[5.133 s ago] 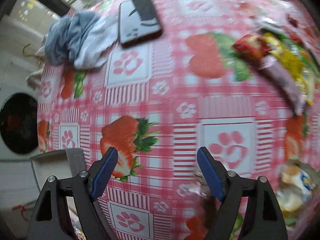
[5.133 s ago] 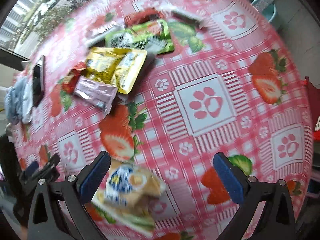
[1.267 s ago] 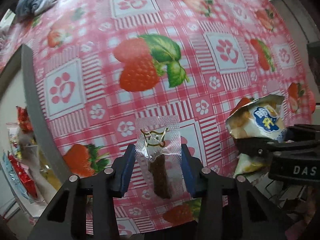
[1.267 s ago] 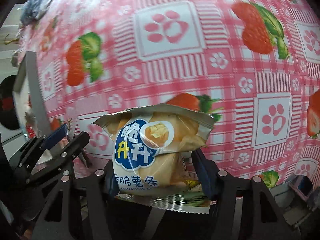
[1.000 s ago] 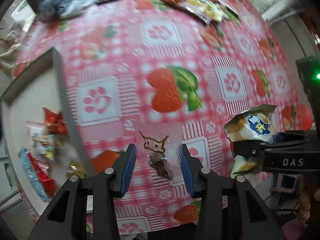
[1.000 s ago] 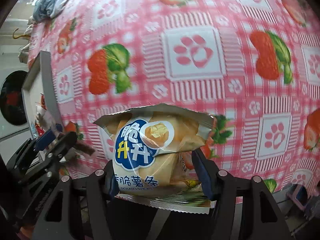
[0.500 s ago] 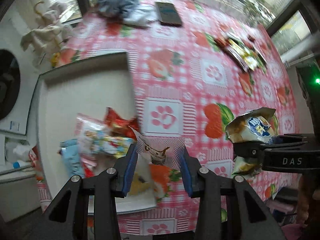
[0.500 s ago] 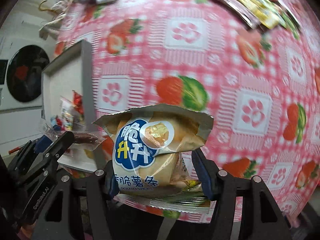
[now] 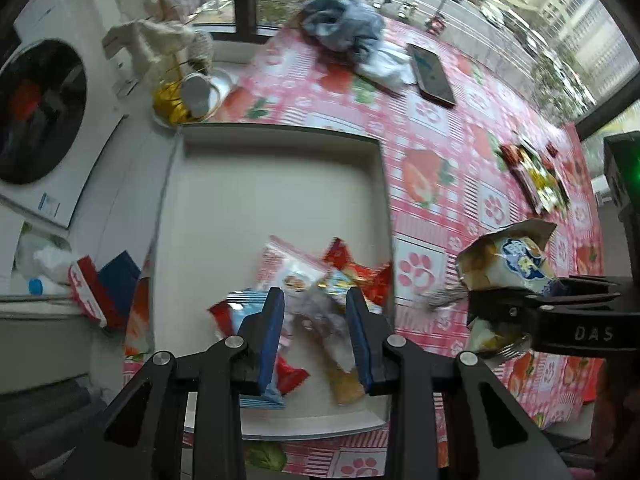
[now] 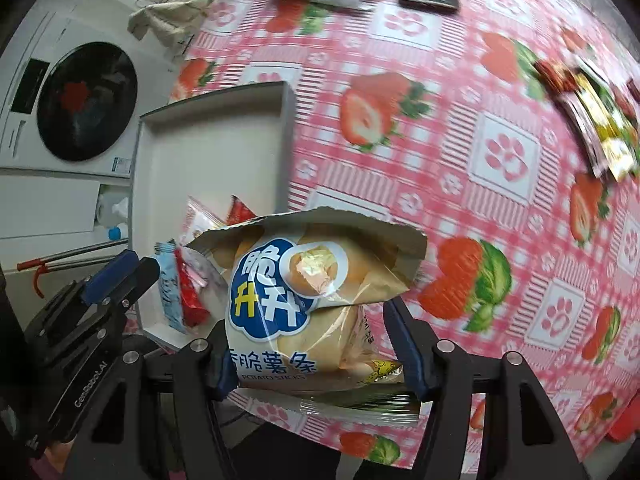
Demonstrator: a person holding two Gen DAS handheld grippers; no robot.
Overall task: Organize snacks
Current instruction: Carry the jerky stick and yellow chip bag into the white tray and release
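Note:
My left gripper (image 9: pixel 316 320) hangs over the near end of a shallow white box (image 9: pixel 256 184) and is shut on a clear-wrapped brown snack bar (image 9: pixel 324 320), blurred between the blue pads. Several snack packets (image 9: pixel 344 272) lie in the box below it. My right gripper (image 10: pixel 316 344) is shut on a tan potato-stick bag (image 10: pixel 304 280) with a blue label, held above the table's near edge, right of the box (image 10: pixel 208 152). The bag also shows in the left wrist view (image 9: pixel 508 260). More snack packets (image 9: pixel 536 180) lie far right on the pink strawberry tablecloth (image 9: pixel 440 152).
A dark phone (image 9: pixel 432 72) and crumpled blue-white cloth (image 9: pixel 348 32) lie at the table's far end. A washing machine (image 9: pixel 44 108) stands left of the table, with a metal bowl and yellow item (image 9: pixel 188 96) beside it. Windows lie beyond.
Both grippers have swung left from the open tablecloth toward the box, each still holding its snack. The left gripper is now over the packets in the box.

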